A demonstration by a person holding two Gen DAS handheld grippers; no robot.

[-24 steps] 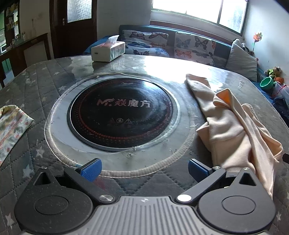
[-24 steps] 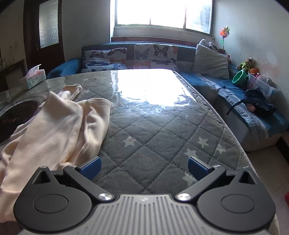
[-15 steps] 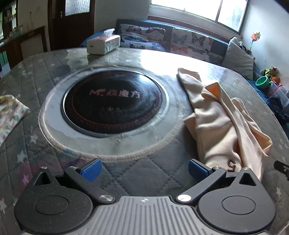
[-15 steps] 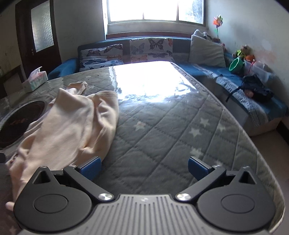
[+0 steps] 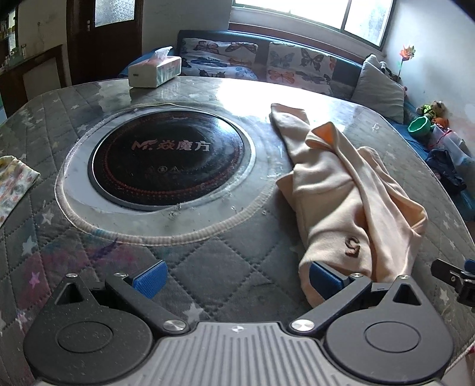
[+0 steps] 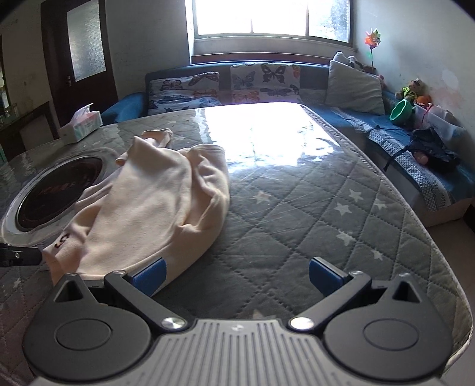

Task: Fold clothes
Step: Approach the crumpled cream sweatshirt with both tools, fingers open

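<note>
A bright window (image 6: 267, 17) at top centre shines above a blue sofa (image 6: 415, 130); dark door (image 6: 80, 50) upper left.

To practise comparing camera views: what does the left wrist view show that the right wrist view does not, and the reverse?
Only the left wrist view shows the floral cloth at the table's left edge, and the logo on the round black cooktop legibly.

Only the right wrist view shows the table's sunlit right half with its star-quilted cover and the dark bag on the bench.

Both show the peach garment, crumpled, the tissue box, and an open hand-held gripper: left, right.
</note>
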